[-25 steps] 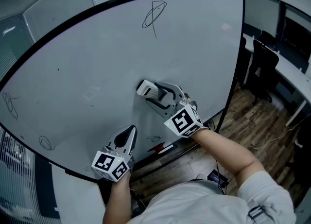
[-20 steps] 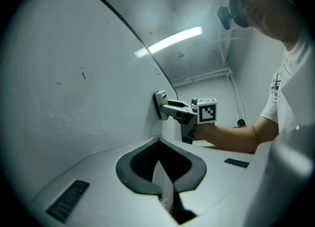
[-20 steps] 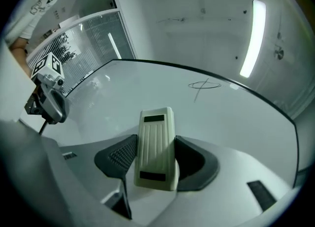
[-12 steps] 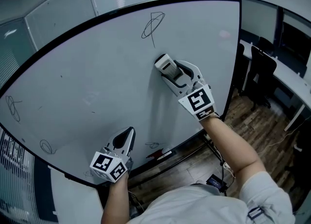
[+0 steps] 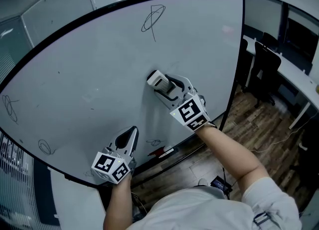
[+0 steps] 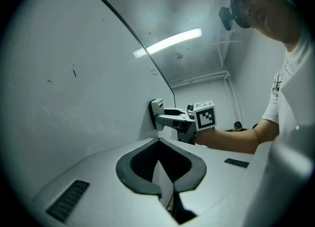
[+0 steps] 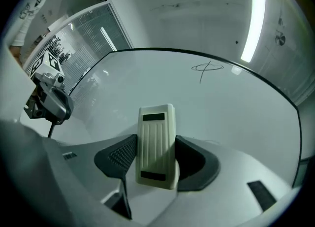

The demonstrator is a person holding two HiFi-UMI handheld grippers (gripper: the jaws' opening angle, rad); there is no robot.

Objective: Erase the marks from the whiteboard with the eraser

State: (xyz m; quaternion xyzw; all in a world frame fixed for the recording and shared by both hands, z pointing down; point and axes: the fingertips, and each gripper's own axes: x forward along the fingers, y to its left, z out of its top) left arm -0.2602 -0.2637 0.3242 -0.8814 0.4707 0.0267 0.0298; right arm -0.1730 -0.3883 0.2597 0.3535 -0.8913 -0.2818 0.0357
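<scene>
The large whiteboard (image 5: 99, 74) carries a looped scribble near its top edge (image 5: 153, 18), two small scribbles at its left (image 5: 10, 107) and lower left (image 5: 46, 147), and a faint one low in the middle (image 5: 156, 142). My right gripper (image 5: 162, 85) is shut on the cream ribbed eraser (image 5: 156, 80) (image 7: 156, 145), which it presses flat to the board's middle. The top scribble (image 7: 206, 67) lies well ahead of the eraser. My left gripper (image 5: 130, 135) (image 6: 158, 145) is shut and empty, pointing at the board's lower part.
A red and black marker (image 5: 162, 151) lies on the ledge under the board's bottom edge. Dark office chairs (image 5: 266, 64) and a white desk (image 5: 299, 79) stand to the right on the wooden floor (image 5: 249, 129). Glass partitions (image 5: 50, 14) rise behind the board.
The right gripper swept the eraser up and right across the board, then back down and left to the middle. The left gripper has hardly moved.
</scene>
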